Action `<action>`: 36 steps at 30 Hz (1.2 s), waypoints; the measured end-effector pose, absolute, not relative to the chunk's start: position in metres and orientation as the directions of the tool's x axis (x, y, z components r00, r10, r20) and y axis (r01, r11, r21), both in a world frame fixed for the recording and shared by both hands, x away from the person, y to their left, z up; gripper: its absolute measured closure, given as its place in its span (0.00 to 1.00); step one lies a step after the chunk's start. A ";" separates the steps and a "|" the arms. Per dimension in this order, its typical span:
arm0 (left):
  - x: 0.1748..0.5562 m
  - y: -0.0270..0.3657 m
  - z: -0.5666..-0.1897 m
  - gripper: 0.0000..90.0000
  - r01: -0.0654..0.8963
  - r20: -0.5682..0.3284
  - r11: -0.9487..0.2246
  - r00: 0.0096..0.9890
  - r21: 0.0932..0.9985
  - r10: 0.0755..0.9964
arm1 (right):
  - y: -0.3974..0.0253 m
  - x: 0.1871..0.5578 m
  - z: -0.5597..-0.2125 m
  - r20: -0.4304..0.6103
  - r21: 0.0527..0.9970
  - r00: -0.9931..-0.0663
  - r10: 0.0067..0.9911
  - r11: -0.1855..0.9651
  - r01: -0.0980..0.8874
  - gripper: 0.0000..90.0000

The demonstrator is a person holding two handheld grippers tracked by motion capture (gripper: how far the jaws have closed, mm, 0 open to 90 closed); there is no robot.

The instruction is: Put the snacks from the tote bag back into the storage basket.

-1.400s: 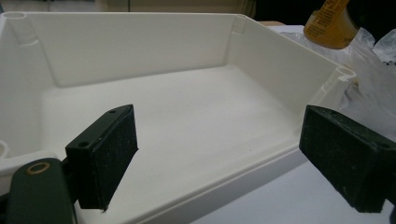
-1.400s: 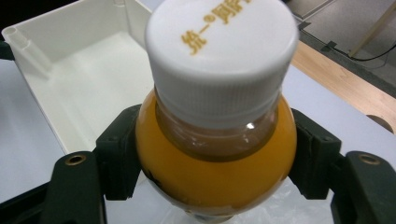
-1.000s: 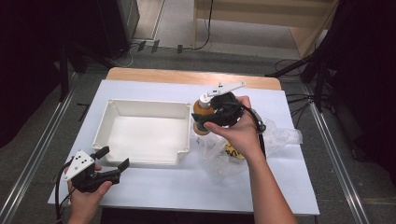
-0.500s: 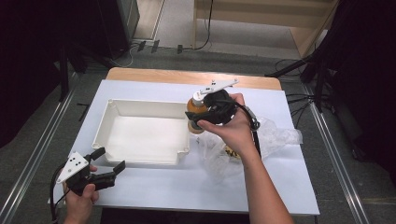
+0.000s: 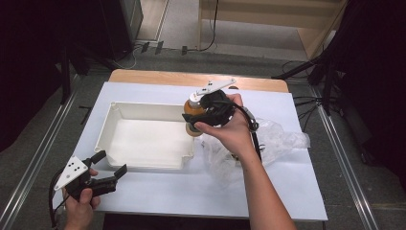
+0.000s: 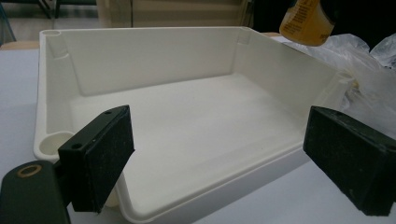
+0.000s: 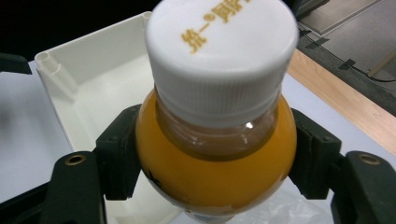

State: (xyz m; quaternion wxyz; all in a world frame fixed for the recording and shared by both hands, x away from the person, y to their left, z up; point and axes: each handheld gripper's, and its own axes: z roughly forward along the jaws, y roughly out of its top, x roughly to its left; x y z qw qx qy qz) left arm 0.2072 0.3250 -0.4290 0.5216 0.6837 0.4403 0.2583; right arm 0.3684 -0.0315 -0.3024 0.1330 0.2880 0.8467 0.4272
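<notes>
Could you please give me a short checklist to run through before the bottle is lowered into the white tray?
1. Grip: right gripper is shut on the orange bottle, one jaw on each side: ok.
2. Cap on the bottle: ok.
3. Position: in the high view the bottle hangs at the white tray's right rim, not yet over the floor: not ok.
4. Tray floor bare: ok.
5. Left gripper open, near the tray's front-left corner, outside it: ok.
6. Clearance above the rim: cannot tell.

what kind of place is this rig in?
Probably a lab recording bay: a white-topped table stands between metal floor rails, cables trail across grey flooring, and black curtains flank both sides.
</notes>
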 end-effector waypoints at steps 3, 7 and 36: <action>0.207 0.326 -0.429 0.10 0.334 -0.108 -0.066 0.475 0.940 0.873 | -0.028 0.369 -0.302 0.020 0.800 -0.802 0.596 0.472 0.371 0.34; 0.207 0.326 -0.428 0.10 0.329 -0.105 -0.068 0.479 0.942 0.871 | -0.023 0.369 -0.302 0.019 0.800 -0.807 0.591 0.475 0.367 0.34; 0.206 0.326 -0.427 0.10 0.322 -0.100 -0.071 0.484 0.944 0.869 | 0.002 0.371 -0.309 0.020 0.791 -0.824 0.567 0.495 0.360 0.34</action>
